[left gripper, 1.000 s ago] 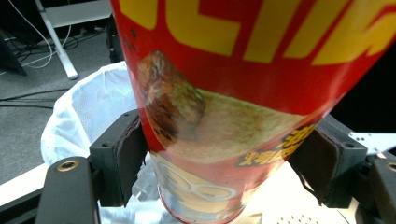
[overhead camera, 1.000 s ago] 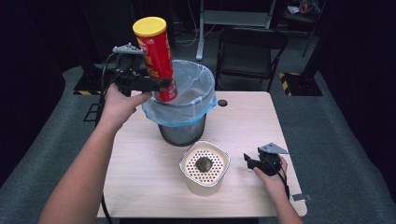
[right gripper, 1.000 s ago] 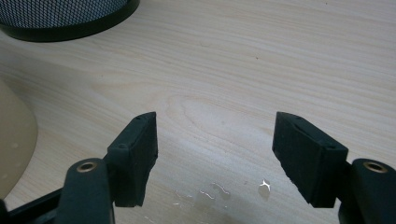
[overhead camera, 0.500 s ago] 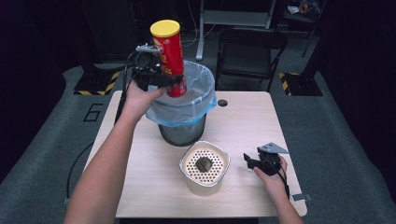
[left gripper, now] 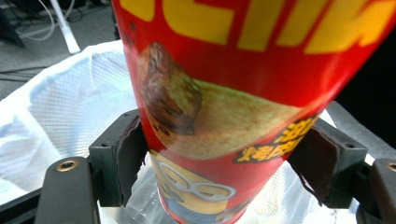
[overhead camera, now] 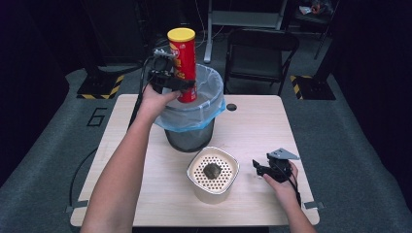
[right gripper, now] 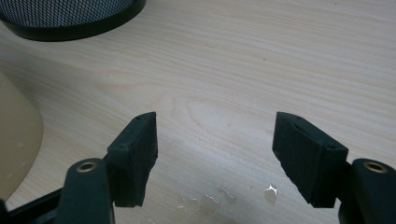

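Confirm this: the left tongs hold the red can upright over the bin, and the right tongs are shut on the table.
One thing is wrong: the right tongs are open, not shut. The right gripper view shows the jaws apart with bare table between them. The rest stands: the left tongs hold the red can upright over the bin.

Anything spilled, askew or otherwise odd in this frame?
Yes: small clear droplets lie on the light wooden table just ahead of the open right tongs, like a minor spill. Nothing else stands out.
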{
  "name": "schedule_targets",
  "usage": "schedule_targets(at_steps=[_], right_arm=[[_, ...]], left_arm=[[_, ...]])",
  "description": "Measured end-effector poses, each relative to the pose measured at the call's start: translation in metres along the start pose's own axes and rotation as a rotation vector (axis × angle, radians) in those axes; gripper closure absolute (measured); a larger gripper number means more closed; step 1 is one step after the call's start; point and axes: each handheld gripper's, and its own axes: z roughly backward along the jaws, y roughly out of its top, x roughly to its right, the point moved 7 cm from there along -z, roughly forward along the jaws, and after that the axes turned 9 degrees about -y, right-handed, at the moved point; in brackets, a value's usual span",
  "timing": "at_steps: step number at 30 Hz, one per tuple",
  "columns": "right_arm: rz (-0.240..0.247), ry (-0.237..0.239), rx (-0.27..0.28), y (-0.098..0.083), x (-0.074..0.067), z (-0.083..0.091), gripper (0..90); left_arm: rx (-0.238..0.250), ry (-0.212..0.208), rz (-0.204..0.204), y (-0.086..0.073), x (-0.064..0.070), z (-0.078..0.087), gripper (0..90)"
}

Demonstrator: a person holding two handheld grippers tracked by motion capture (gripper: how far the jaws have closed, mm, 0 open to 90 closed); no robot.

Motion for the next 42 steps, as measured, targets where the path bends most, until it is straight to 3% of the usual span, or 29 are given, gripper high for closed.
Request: schedule_targets(at_steps=[4,7,9,12,18,24,25,29,33,34,35,36,37,42], right_arm=[[0.007,0.008,-0.005,0.000,-0.001,0.000,30.6],[0.008,0.009,-0.002,0.000,-0.001,0.000,30.6],[0.005,0.009,-0.003,-0.001,0.000,0.000,30.7],[0.009,0.006,0.000,0.000,0.001,0.001,30.6],[-0.004,0.007,-0.002,0.000,0.000,0.001,30.7],[-0.004,0.005,-0.005,-0.001,0.001,0.002,30.6],[-0.008,-0.001,0.000,0.000,0.002,0.002,30.6],[-0.005,-0.001,-0.006,-0.001,0.002,0.001,30.6],[-0.007,-0.007,-0.006,-0.001,0.002,0.001,30.6],[-0.007,-0.007,-0.006,-0.001,0.002,0.001,30.6],[-0.008,-0.008,-0.009,-0.002,0.002,0.001,30.6],[-0.005,-0.009,-0.010,-0.002,0.002,0.001,30.6],[-0.009,-0.006,-0.012,-0.002,0.002,0.000,30.6],[-0.006,-0.007,-0.015,-0.003,0.001,0.000,30.6]], left_arm=[[-0.027,0.011,0.026,-0.003,-0.006,-0.008,22.3],[-0.035,0.020,0.039,-0.005,-0.009,-0.010,14.7],[-0.032,0.041,0.040,-0.008,-0.012,-0.006,13.7],[-0.026,0.036,0.044,-0.011,-0.014,-0.003,14.1],[-0.033,0.029,0.030,-0.020,-0.011,0.013,17.6],[-0.036,-0.027,0.006,-0.028,0.001,0.040,24.1],[-0.038,-0.037,-0.005,-0.034,0.004,0.050,24.5],[-0.033,-0.064,-0.002,-0.047,0.007,0.065,26.6],[-0.028,-0.045,0.001,-0.071,0.003,0.084,27.1],[-0.028,-0.045,0.001,-0.071,0.003,0.084,27.2],[-0.028,-0.034,-0.001,-0.083,-0.001,0.091,27.2],[-0.028,-0.034,-0.001,-0.083,-0.001,0.091,27.2],[-0.030,-0.017,0.002,-0.094,-0.005,0.095,27.2],[-0.031,-0.005,0.011,-0.117,-0.015,0.101,28.4]])
